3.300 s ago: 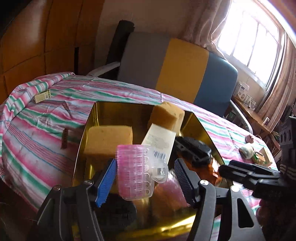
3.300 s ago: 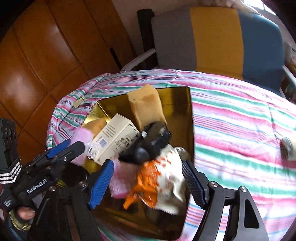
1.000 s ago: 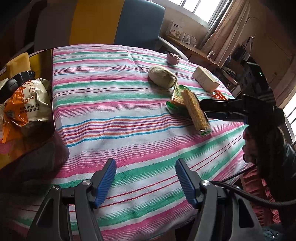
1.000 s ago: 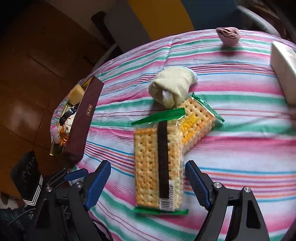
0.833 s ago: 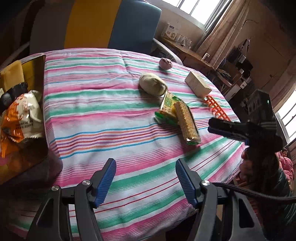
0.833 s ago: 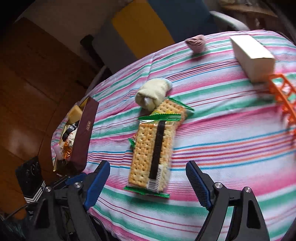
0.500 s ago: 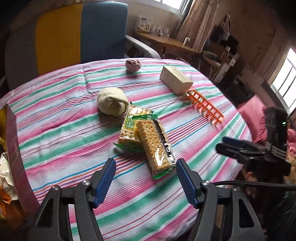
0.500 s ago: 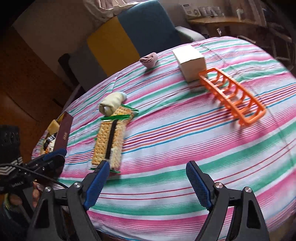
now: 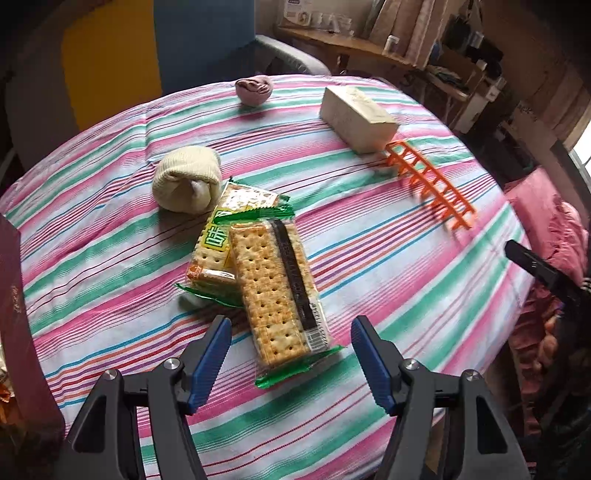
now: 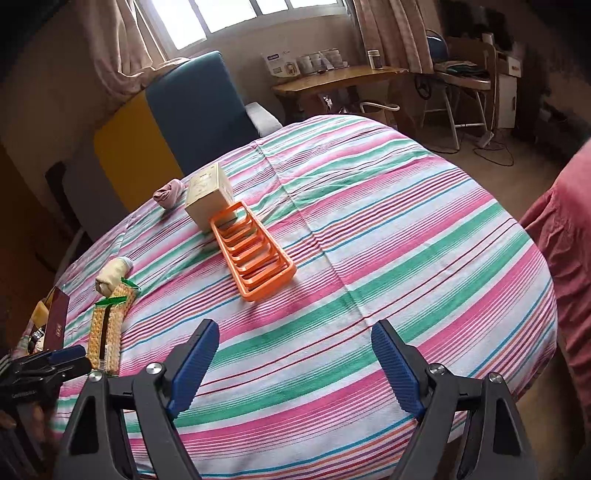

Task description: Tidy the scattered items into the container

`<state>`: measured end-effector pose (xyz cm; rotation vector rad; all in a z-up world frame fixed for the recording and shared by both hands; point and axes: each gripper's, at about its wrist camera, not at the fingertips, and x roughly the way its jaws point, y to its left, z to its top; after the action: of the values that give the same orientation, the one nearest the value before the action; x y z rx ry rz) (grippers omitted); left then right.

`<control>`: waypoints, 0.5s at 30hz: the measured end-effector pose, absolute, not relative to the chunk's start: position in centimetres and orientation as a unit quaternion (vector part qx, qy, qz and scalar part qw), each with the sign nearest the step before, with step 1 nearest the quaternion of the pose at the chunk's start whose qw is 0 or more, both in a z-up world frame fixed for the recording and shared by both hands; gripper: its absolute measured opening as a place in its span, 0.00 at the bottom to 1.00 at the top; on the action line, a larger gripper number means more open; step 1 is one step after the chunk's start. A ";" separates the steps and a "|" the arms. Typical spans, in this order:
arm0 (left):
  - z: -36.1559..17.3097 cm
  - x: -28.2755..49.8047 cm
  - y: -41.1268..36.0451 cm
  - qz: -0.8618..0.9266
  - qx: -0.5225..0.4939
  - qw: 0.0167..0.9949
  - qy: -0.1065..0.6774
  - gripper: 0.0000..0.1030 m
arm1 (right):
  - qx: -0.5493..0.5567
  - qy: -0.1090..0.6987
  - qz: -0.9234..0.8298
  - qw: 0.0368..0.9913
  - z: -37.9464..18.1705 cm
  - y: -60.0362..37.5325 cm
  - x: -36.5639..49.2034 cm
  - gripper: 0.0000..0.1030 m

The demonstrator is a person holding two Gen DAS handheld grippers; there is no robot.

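Daylight from the window point(image 10: 221, 18) behind the table, blown out w/ glare. My feeds bend hard at the edges (fisheye), corners dark. Orange rack point(image 9: 430, 184) looks smeared, probably motion blur.

Orange rack point(image 10: 253, 251) on striped cloth point(image 10: 406, 236) touches (perhaps) a beige box point(image 10: 208, 194).
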<state>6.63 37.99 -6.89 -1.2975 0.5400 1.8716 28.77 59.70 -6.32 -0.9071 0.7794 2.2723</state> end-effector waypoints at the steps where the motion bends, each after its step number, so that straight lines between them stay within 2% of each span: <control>1: -7.4 6.7 38.4 0.736 -0.515 0.382 0.218 0.66 | -0.337 0.294 0.851 0.276 -6.3 59.5 28.5 0.83; 4: -8.3 7.2 39.2 0.742 -0.510 0.367 0.231 0.64 | -0.336 0.296 0.855 0.261 -6.4 58.7 27.4 0.83; 6: -8.9 7.3 39.1 0.742 -0.510 0.364 0.237 0.55 | -0.338 0.296 0.857 0.254 -6.6 58.2 27.1 0.83; 8: -9.0 7.1 38.2 0.742 -0.510 0.372 0.226 0.51 | -0.342 0.293 0.857 0.251 -6.9 57.8 26.9 0.83; 15: -8.2 5.9 32.5 0.737 -0.519 0.397 0.171 0.50 | -0.360 0.280 0.856 0.244 -8.0 56.7 25.9 0.83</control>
<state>5.91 32.47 -8.18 -1.3154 0.4331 1.8672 25.86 56.72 -8.03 -0.9838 0.7659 2.3362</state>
